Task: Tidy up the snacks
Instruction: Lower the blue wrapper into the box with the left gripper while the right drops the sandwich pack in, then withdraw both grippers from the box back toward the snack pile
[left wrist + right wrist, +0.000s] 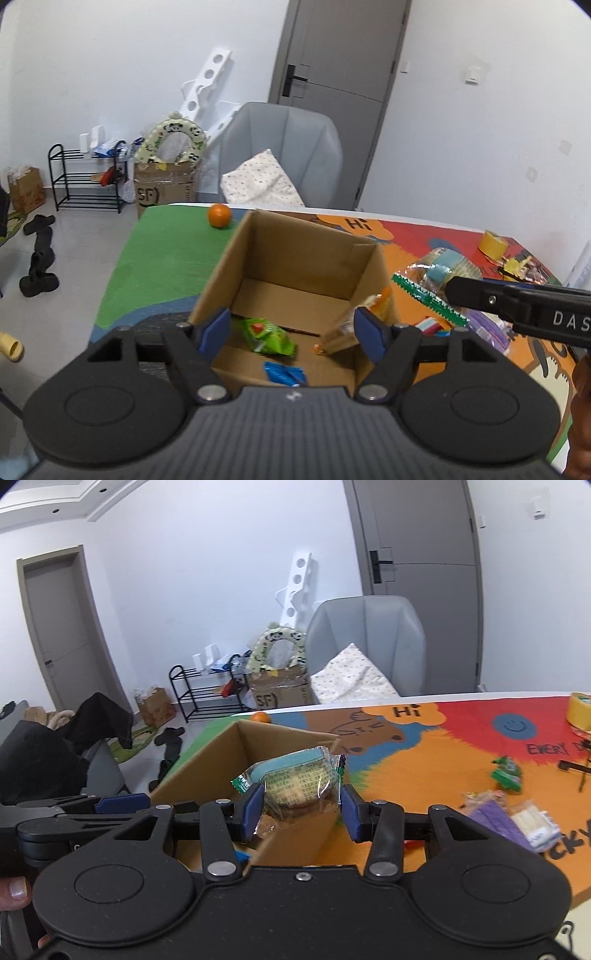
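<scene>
Left gripper (291, 328) jaws wide, nothing gripped, over cardboard box (295, 266) with orange packet (345, 328) just inside its right pad; right gripper (301, 808) clamps clear-wrapped biscuit pack (295, 786) between pads.

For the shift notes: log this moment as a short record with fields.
box: open cardboard box on the colourful mat
in box: green packet, blue packet, orange packet leaning on the wall
left gripper: open over box, nothing held
right gripper: shut on wrapped biscuit pack, by box rim
still on mat: purple packet, small green packet
</scene>
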